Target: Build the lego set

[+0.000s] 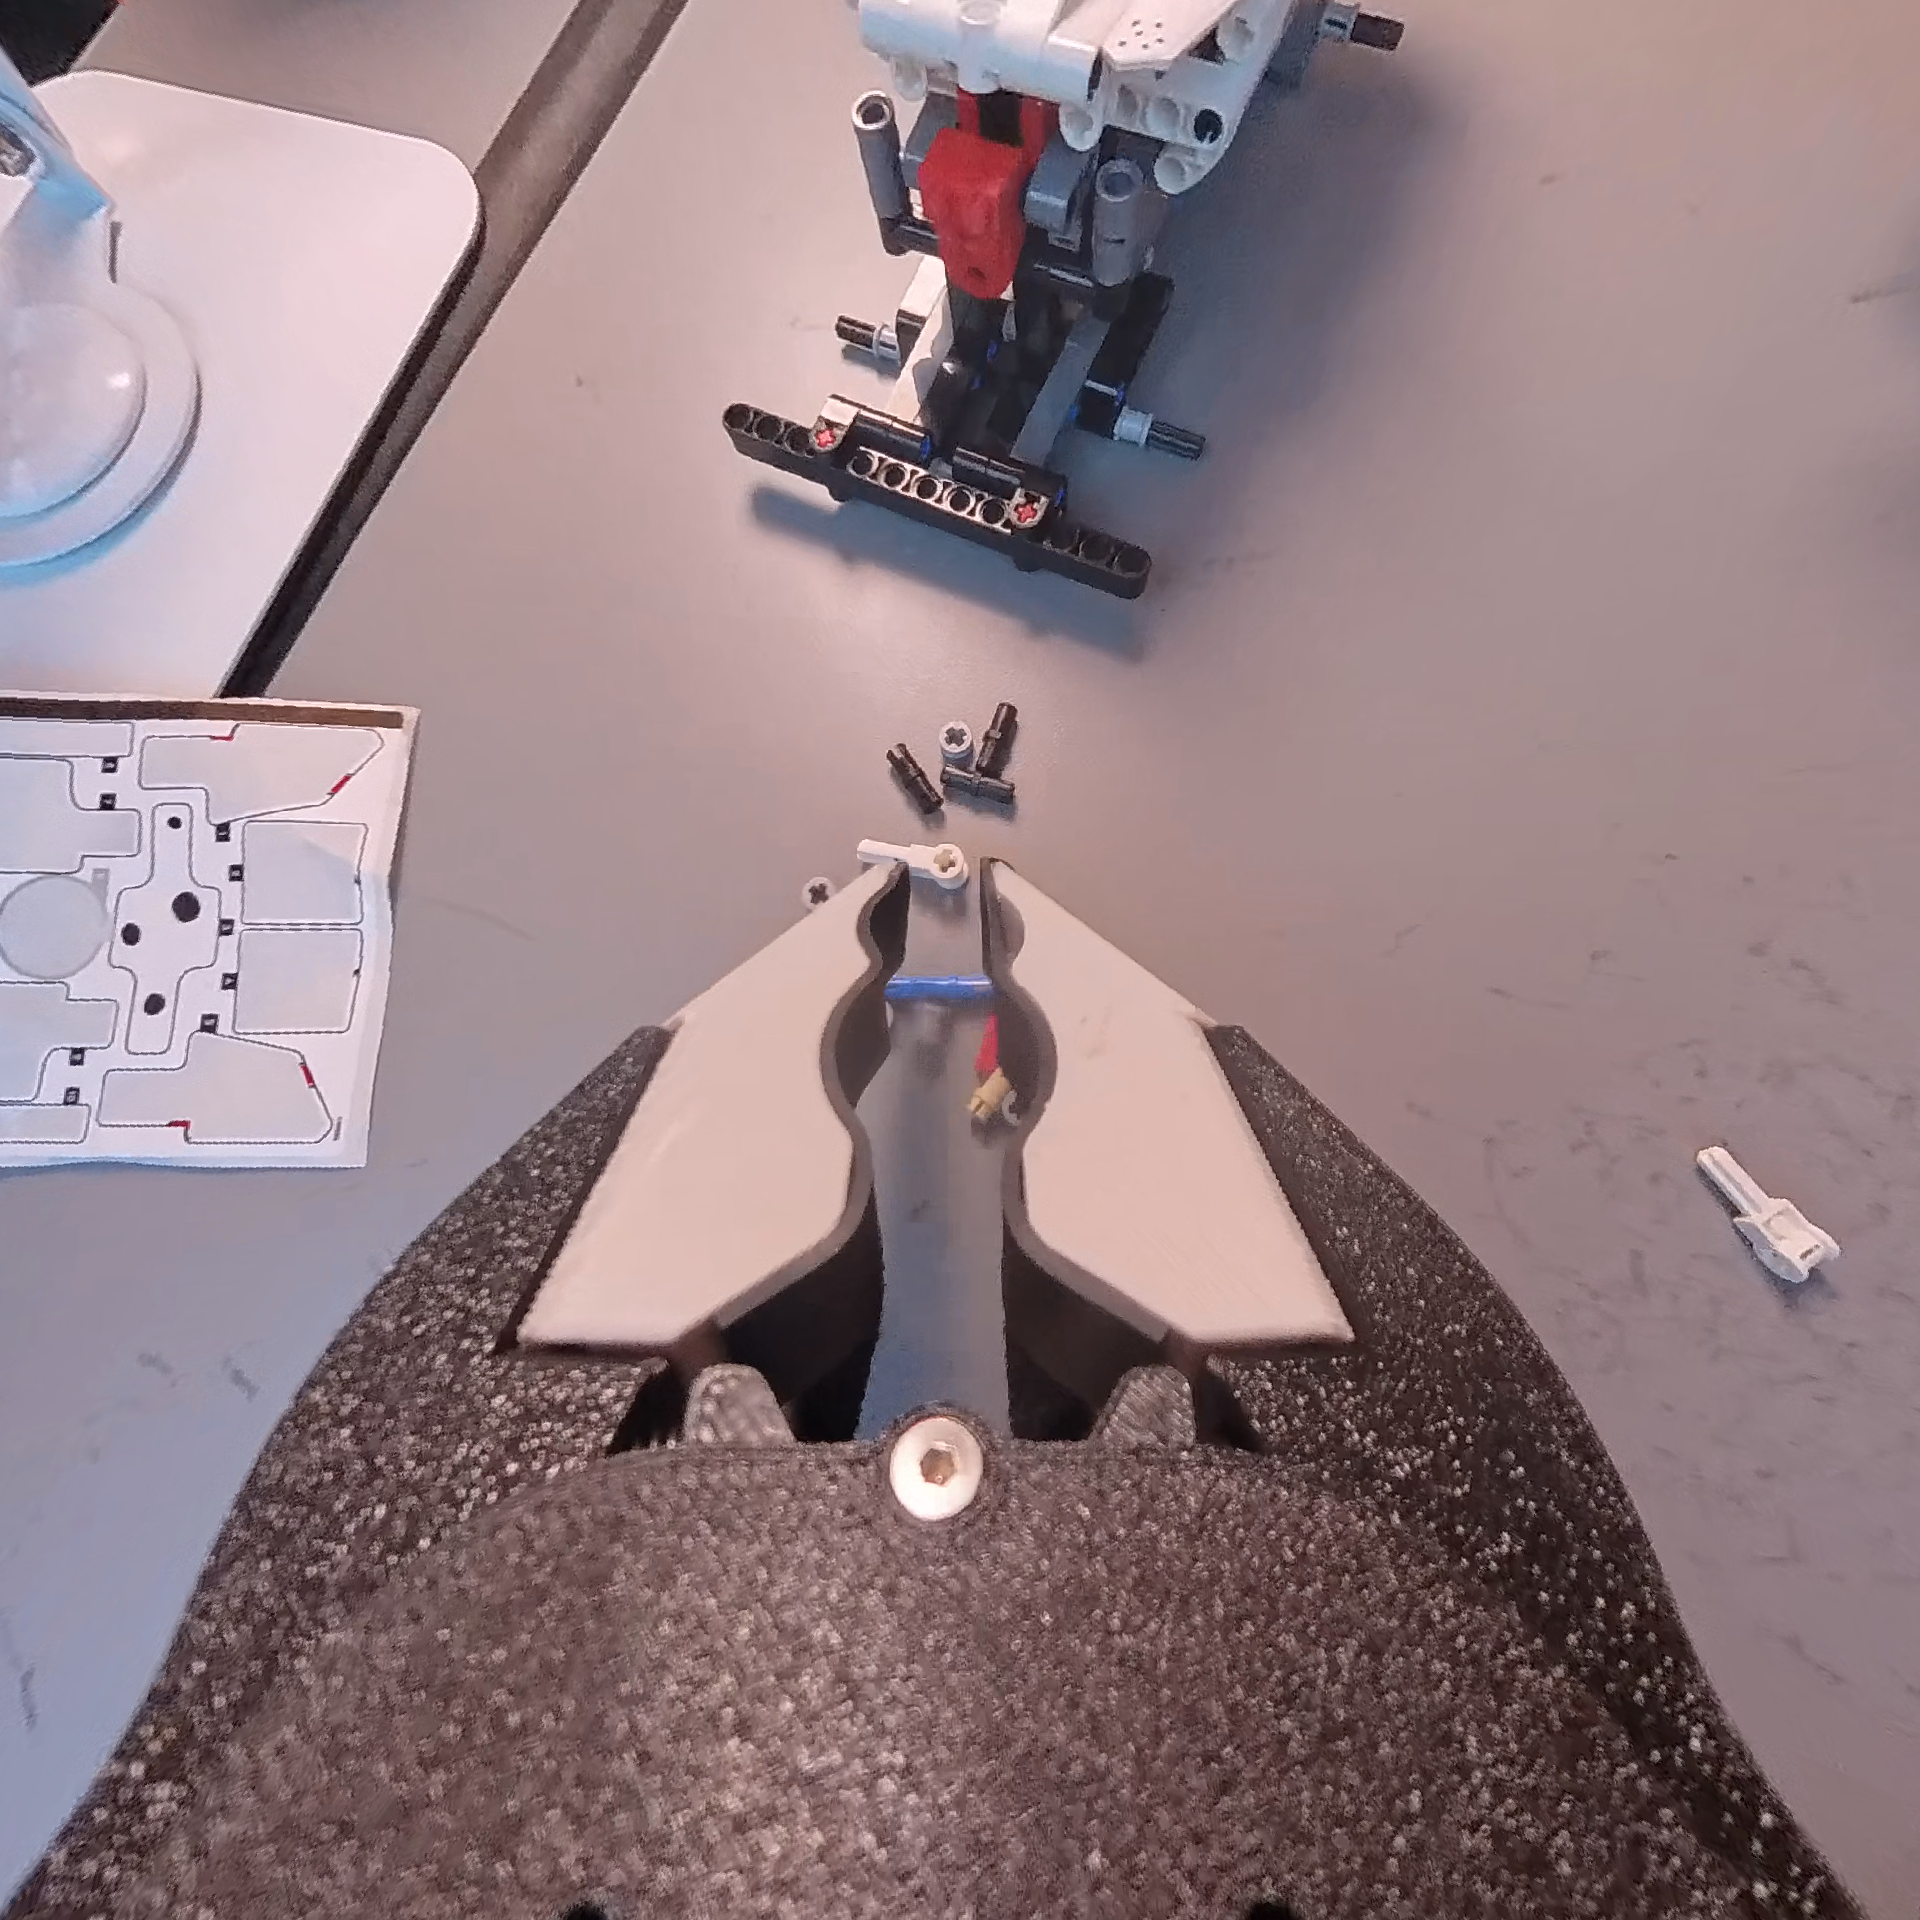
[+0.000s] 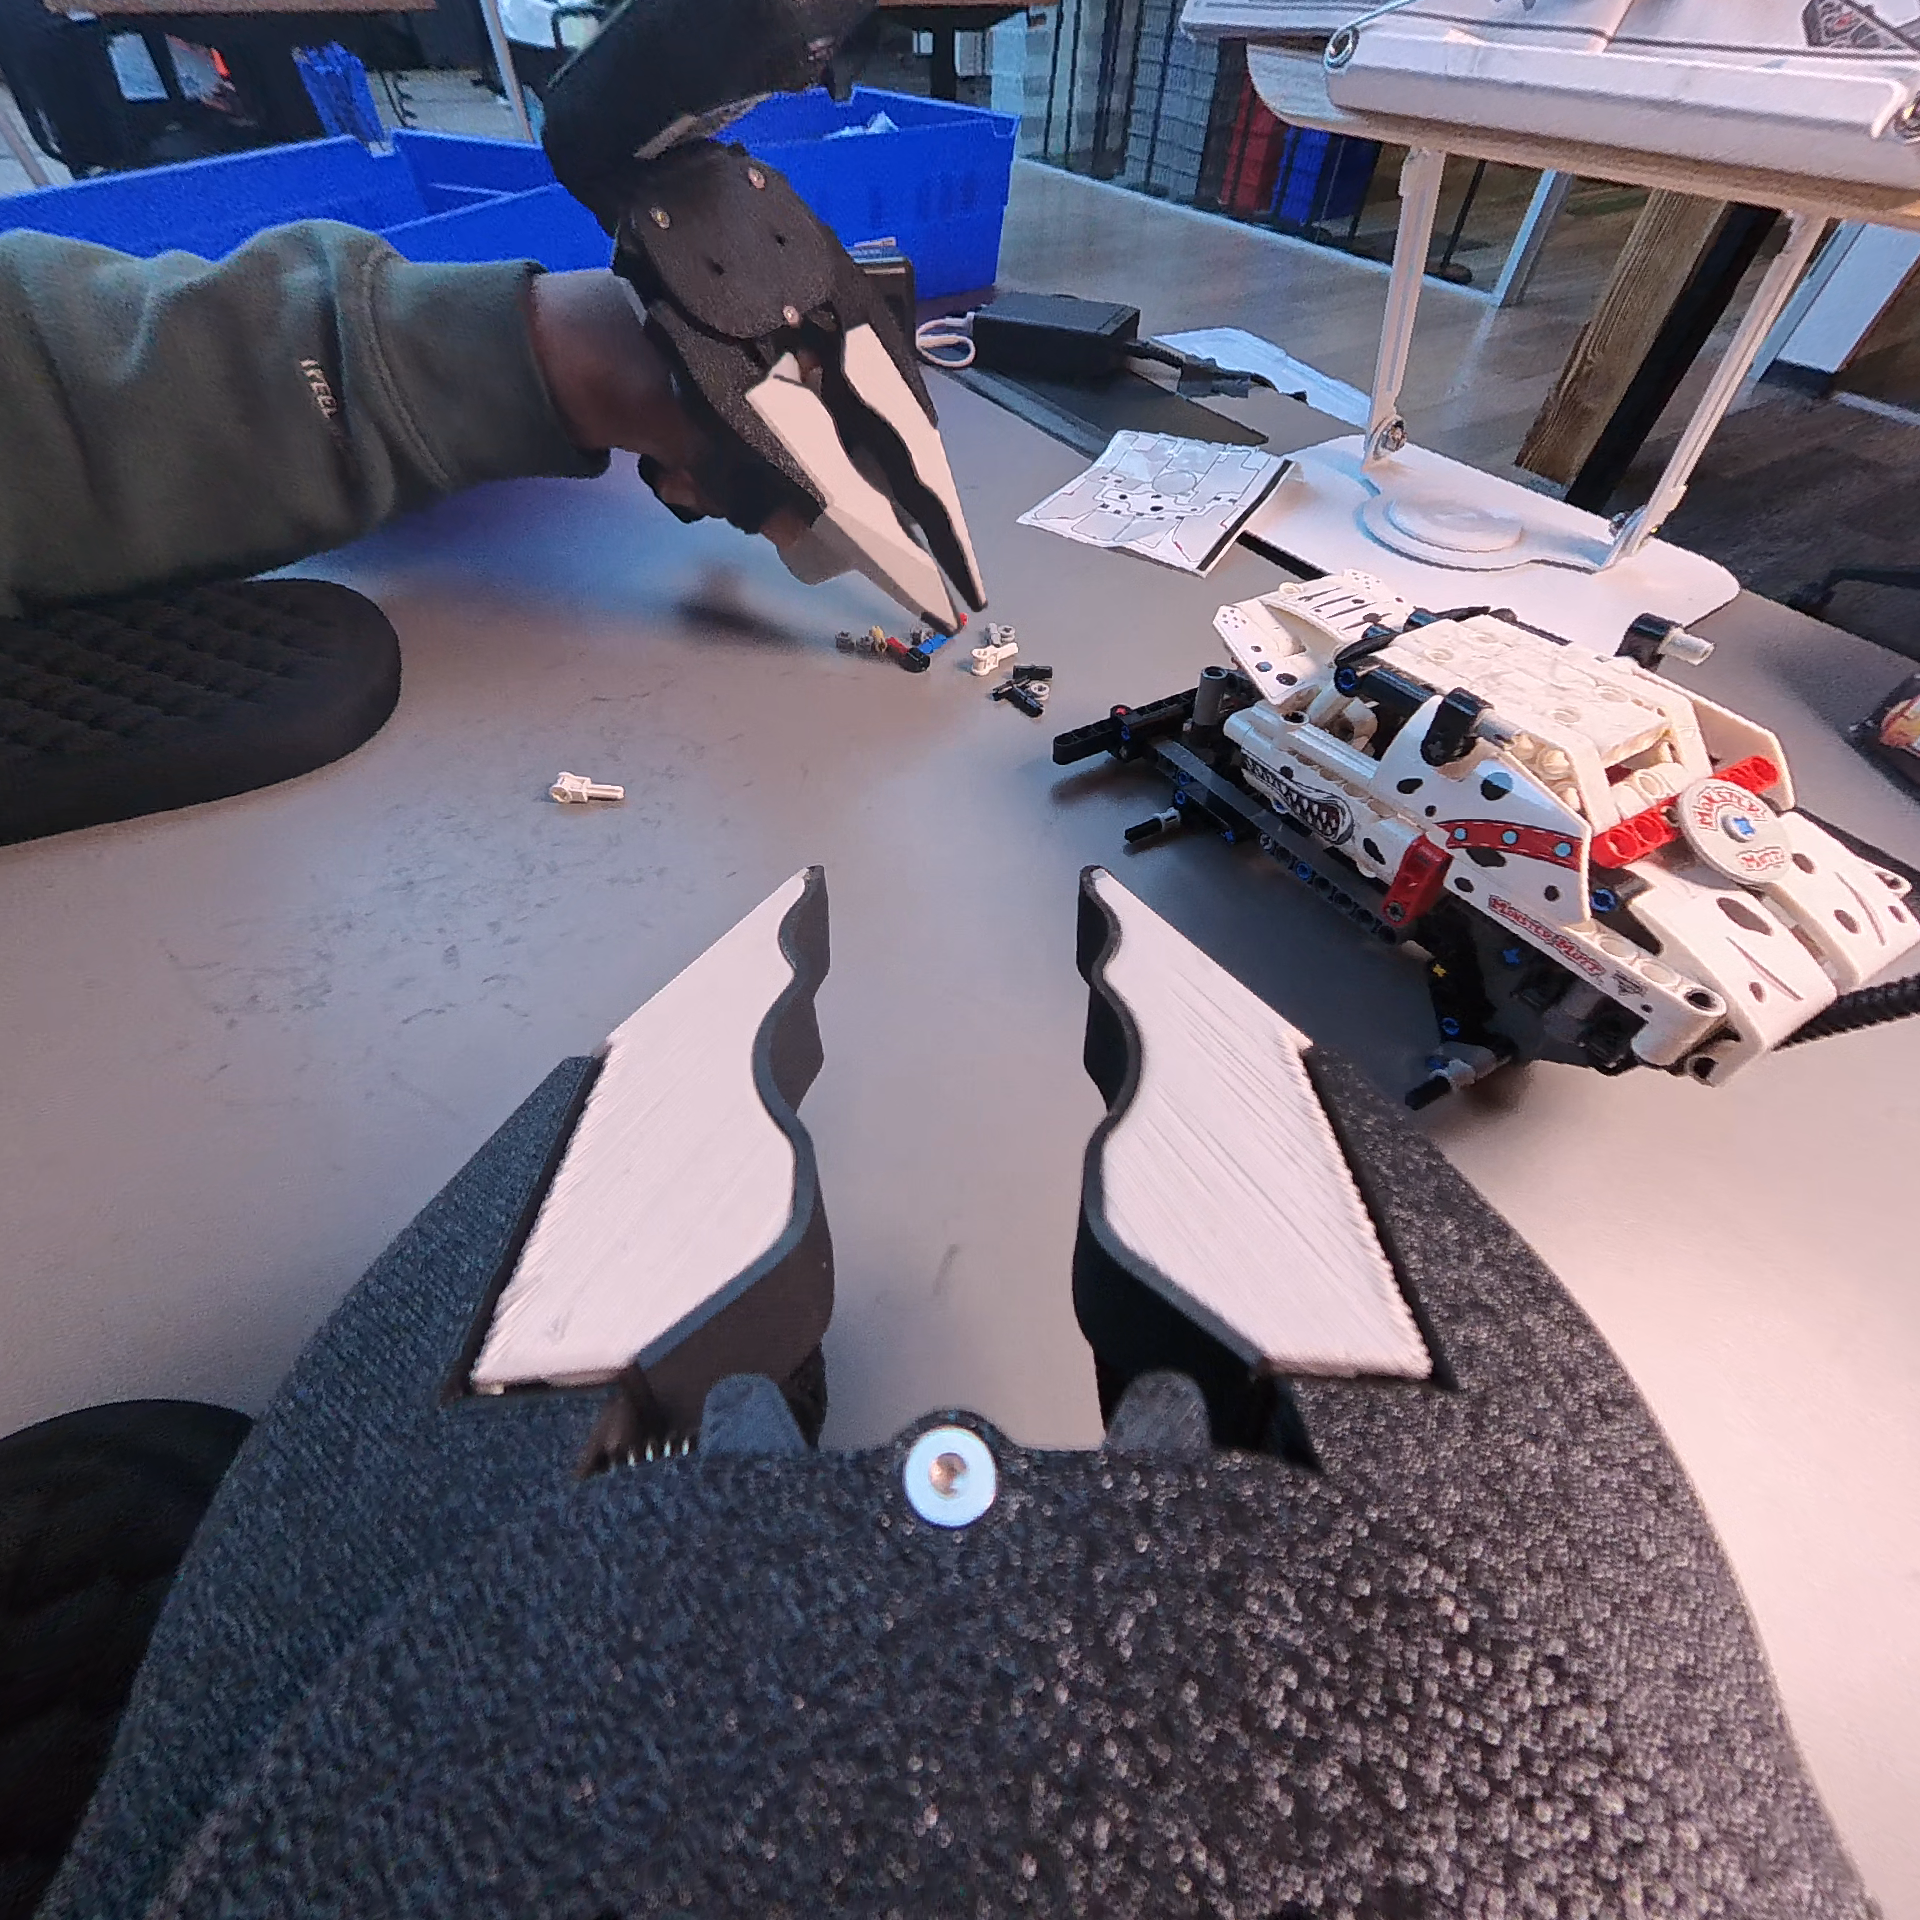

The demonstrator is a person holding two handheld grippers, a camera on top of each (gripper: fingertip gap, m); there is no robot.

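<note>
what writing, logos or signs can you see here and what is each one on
I don't quote writing, so here is where each one stands.
Toy truck: red lettering along its white side, legible.
Toy truck, round red and white badge near one end: lettering, partly legible.
Sleeve: small pale stitched mark.
Sticker sheet: outlines and small marks only, no words readable.

On the table (image 2: 727, 1039), in the right wrist view, the toy truck (image 2: 1507, 821) sits at two o'clock. A cluster of small pieces (image 2: 966, 655) lies at twelve o'clock, left of the truck. One loose peg (image 2: 587, 791) lies alone at eleven o'clock, nearer than the cluster. The sticker sheet (image 2: 1153, 499) lies behind the truck at one o'clock, beside a stand base (image 2: 1455, 520).
</note>
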